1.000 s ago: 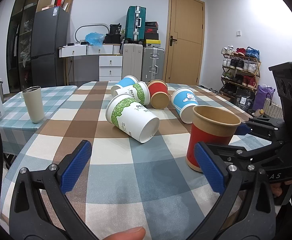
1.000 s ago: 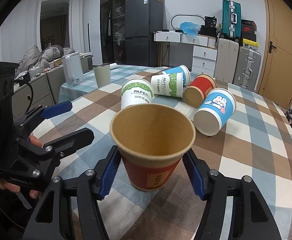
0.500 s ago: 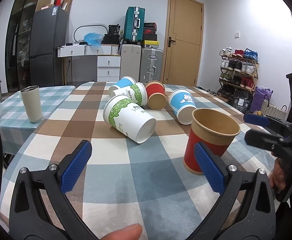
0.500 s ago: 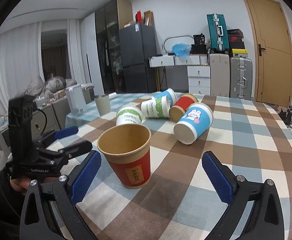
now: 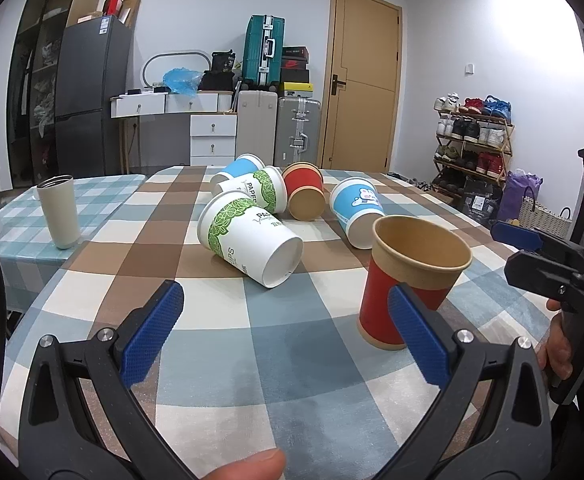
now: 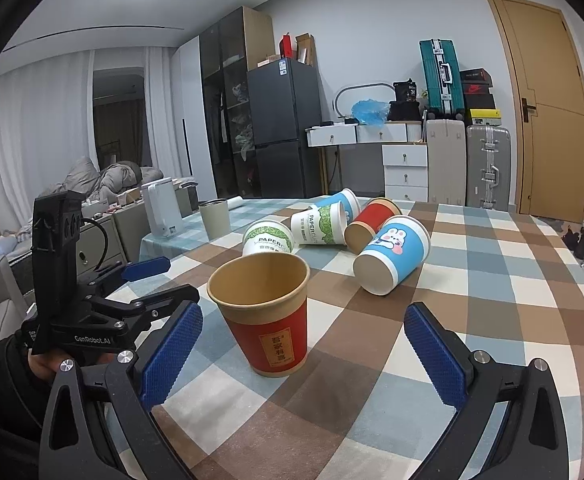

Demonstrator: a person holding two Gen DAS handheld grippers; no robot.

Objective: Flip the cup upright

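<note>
Checked in brown, blue and cream, the tablecloth [image 6: 471,320] covers a table in a cluttered room with suitcases [image 5: 264,56] and a wooden door [image 5: 365,80] behind. Both claws hover low over the near part of the cloth, fingers pointing forward across it. The right gripper [image 6: 303,356] is spread wide and holds nothing; the left gripper [image 5: 288,330] is likewise wide apart and empty. Between and just beyond the right gripper's blue pads [image 6: 172,354] the red paper cup [image 6: 270,312] stands upright on its base, mouth up, long axis vertical, touching neither pad. Behind it five more paper cups lie on their sides in a loose cluster; the nearest are a blue rabbit cup [image 6: 393,258] and a white green-leaf cup [image 5: 248,246]. Bare cloth lies around the red cup's base.
</note>
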